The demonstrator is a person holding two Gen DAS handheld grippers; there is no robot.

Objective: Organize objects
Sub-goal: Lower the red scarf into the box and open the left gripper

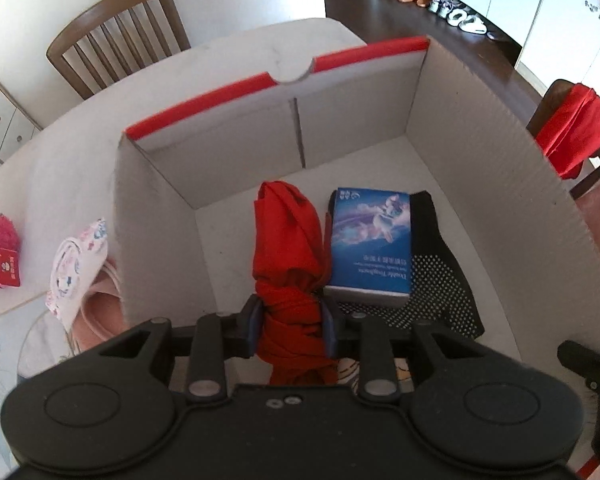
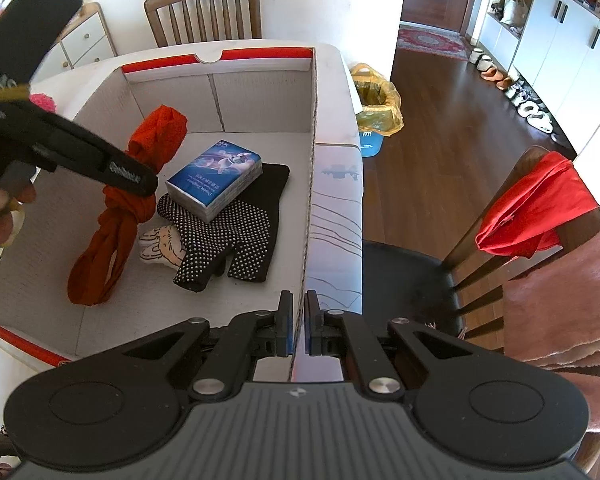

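The left hand-held gripper [image 1: 287, 322] clamps a red cloth [image 1: 288, 248] inside the box [image 1: 480, 168], at nine o'clock of the "Double Toughness" tissue pack [image 1: 370, 240], while the right hand-held gripper [image 2: 299, 328] pinches the box's wall.

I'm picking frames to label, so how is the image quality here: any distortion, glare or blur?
Left wrist view: strong fisheye bending of the cardboard box walls, black corners, washed-out sunlit table; the red cloth and tissue pack stay sharp. Right wrist view: the same curvature, the left claw dark and close, bright glare on the wooden floor.
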